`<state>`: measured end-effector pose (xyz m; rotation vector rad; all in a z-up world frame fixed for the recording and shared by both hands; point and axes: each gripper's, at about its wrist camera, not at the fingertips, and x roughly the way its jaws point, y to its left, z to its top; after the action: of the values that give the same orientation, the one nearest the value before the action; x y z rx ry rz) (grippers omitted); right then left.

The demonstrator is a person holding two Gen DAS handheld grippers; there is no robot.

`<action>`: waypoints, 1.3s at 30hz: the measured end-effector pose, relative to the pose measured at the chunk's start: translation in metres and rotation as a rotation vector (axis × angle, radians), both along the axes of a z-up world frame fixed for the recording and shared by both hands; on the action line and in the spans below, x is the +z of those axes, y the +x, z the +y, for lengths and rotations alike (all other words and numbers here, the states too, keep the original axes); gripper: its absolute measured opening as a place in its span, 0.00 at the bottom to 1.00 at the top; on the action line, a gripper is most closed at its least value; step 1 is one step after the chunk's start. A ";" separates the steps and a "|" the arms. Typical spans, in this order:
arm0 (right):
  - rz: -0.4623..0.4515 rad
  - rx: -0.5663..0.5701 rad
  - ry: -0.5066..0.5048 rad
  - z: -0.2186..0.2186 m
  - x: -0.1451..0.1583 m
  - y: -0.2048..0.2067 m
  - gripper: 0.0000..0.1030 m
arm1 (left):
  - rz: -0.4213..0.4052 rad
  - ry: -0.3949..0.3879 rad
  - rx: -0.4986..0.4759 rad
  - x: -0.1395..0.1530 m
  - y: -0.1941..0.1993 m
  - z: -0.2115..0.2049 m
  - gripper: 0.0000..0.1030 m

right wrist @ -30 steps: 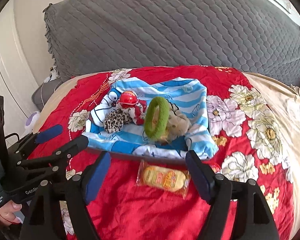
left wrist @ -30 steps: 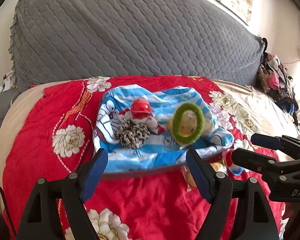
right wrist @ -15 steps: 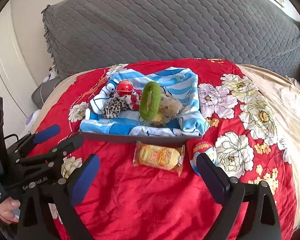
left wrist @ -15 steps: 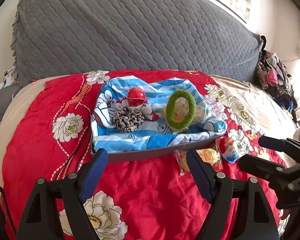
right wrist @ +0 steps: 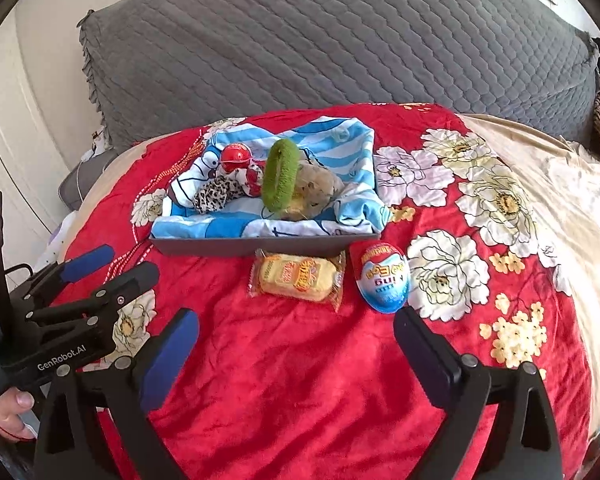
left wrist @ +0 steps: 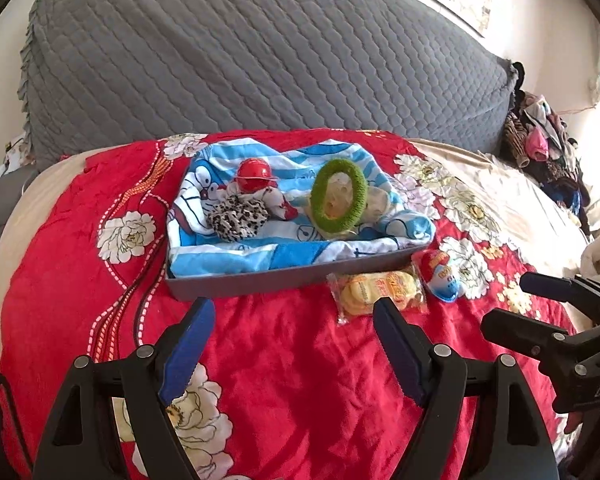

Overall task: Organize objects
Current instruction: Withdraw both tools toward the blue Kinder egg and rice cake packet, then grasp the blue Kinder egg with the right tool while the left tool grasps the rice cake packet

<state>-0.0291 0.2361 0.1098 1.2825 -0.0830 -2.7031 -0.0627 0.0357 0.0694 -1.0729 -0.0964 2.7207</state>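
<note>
Both tongs have drawn back, gaping, empty; snack packet point(right wrist: 298, 278) lies crosswise, probably nearer right tongs point(right wrist: 296, 332) than left tongs point(left wrist: 294, 330).

"GenRobot.AI" on the left gripper point(right wrist: 90, 270); perhaps "DAS" on the right gripper point(left wrist: 540, 304).

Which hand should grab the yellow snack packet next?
Probably the right gripper: it is open, and the yellow snack packet lies straight ahead between its fingers. The left gripper faces the tray instead.
</note>
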 end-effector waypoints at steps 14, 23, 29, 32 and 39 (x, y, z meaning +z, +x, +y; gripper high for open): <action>0.014 -0.033 -0.006 0.027 0.004 0.003 0.96 | -0.010 -0.003 -0.035 -0.005 -0.001 0.028 0.80; -0.007 -0.042 -0.006 0.041 -0.009 -0.010 0.96 | -0.029 -0.003 -0.054 -0.015 -0.021 0.048 0.80; -0.022 -0.054 -0.011 0.052 -0.021 -0.020 0.96 | -0.043 -0.006 -0.054 -0.022 -0.035 0.054 0.80; -0.032 -0.055 -0.007 0.056 -0.028 -0.025 0.96 | -0.053 -0.005 -0.049 -0.028 -0.040 0.056 0.80; -0.043 -0.054 -0.001 0.063 -0.038 -0.034 0.96 | -0.074 -0.023 -0.049 -0.045 -0.048 0.065 0.80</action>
<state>-0.0627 0.2992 0.0717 1.3574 -0.1261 -2.7201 -0.1105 0.1004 0.0244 -1.1665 -0.0496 2.6455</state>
